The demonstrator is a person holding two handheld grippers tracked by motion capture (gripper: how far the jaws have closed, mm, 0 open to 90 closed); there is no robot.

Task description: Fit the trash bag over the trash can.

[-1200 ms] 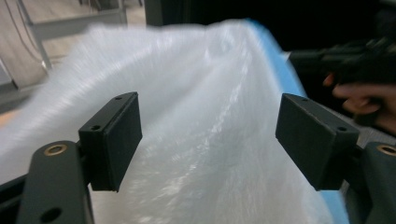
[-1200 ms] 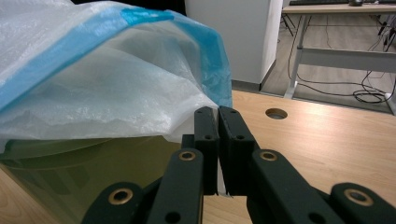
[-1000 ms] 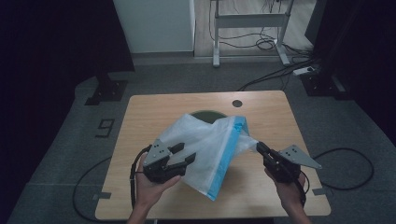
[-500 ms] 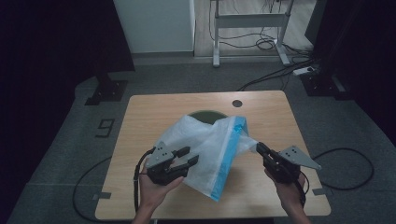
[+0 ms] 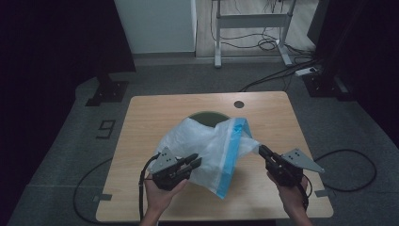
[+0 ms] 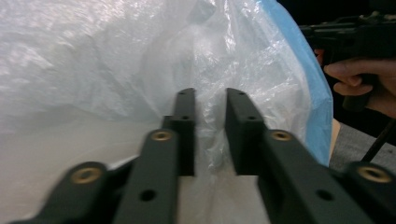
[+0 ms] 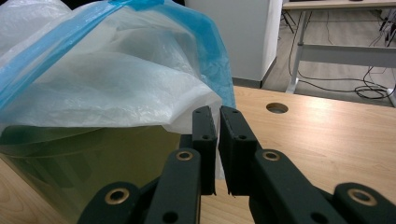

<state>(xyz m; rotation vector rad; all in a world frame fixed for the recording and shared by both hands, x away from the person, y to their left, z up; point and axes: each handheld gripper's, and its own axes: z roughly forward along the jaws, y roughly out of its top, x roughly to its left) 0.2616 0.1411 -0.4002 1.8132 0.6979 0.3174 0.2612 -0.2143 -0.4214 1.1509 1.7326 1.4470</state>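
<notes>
A white see-through plastic bag with a blue band lies draped over a green bin at the table's middle. My left gripper is at the bag's near left side. In the left gripper view it stands open, with crinkled bag film just beyond and between the jaws. My right gripper is shut on the bag's right corner. In the right gripper view its jaws pinch the bag's thin edge beside the bin's wall.
The wooden table has a round cable hole at its far side, also seen as the hole. The other hand shows beyond the bag. A white cabinet, a desk frame and floor cables surround the table.
My left gripper has moved a little to the right, closer into the bag. The right gripper has held its corner of the bag in place.
</notes>
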